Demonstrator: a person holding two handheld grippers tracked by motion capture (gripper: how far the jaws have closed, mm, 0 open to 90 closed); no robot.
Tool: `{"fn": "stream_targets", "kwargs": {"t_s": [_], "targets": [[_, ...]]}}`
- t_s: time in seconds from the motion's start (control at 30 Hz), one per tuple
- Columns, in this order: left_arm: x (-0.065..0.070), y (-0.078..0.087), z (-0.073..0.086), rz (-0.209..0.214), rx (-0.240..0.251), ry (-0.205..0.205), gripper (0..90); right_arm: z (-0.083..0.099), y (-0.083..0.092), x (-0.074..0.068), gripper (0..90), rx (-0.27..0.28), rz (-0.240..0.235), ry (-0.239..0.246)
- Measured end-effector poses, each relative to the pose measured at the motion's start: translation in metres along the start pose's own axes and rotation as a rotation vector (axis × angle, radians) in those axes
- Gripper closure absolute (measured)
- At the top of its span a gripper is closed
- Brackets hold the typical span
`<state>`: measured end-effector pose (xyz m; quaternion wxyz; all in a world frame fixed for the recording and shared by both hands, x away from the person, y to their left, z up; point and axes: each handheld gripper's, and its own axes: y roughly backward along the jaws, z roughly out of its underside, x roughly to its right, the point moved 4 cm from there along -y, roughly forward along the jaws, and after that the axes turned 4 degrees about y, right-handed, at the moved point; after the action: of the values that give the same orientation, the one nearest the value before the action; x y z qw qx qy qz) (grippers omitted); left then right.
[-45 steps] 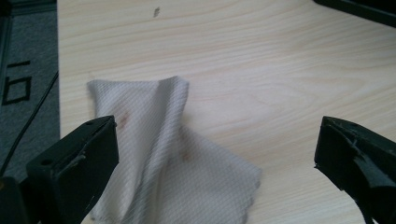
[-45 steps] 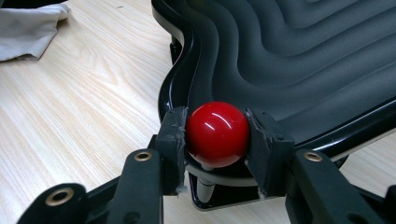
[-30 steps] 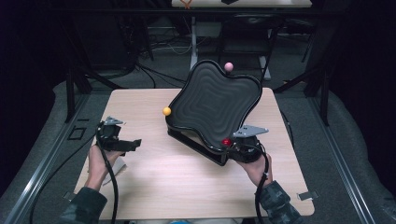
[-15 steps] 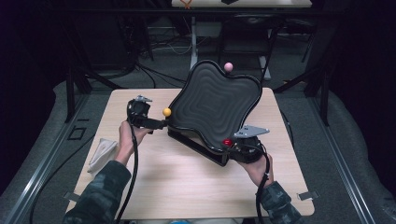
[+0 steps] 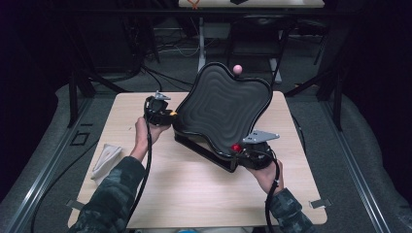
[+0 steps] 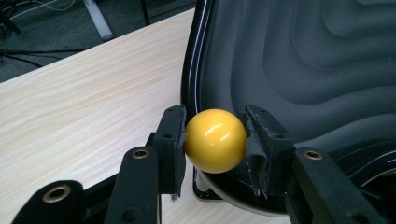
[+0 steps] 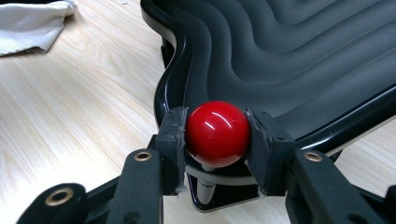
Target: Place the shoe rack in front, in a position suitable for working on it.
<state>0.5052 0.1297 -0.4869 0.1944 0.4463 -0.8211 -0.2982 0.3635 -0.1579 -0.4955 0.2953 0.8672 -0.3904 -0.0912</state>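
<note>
You hold a wavy black tray [image 5: 221,109] by two of its knobs, one gripper at each corner, so the board can be tipped from both sides at once. Your left gripper [image 6: 215,140] has just been closing, and its jaws now sit narrowed against a yellow ball [image 6: 215,140], pads pressed on either side of it; the tray's glossy rim rises just beyond the ball and the ribbed grey surface spreads away ahead and to the right of the jaws. Your right gripper [image 7: 217,135] is clamped the same way on a red ball [image 7: 217,133], whose pale stem drops between the jaws to the tray's corner, with the rim curving off ahead of it. Seen from above, the tray sits tilted on the table [image 5: 194,184], its far corner raised and topped by a pink ball [image 5: 237,69], well away from both grippers. A white cloth [image 5: 104,158] lies on the table behind your left gripper, beside your forearm. With both handles gripped, the tray looks ready to be rocked or lifted.
</note>
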Motion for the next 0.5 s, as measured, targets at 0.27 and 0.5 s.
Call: {"fn": "stream_targets", "kwargs": {"t_s": [0.27,0.5], "targets": [[-0.002,0.012,0.01,-0.028,0.003,0.005,60.0,-0.001,-0.003,0.001,59.9,0.005,0.013,-0.001],[-0.008,0.03,0.029,-0.057,0.019,0.011,59.8,-0.006,-0.013,-0.002,59.9,0.017,0.039,0.028]]}}
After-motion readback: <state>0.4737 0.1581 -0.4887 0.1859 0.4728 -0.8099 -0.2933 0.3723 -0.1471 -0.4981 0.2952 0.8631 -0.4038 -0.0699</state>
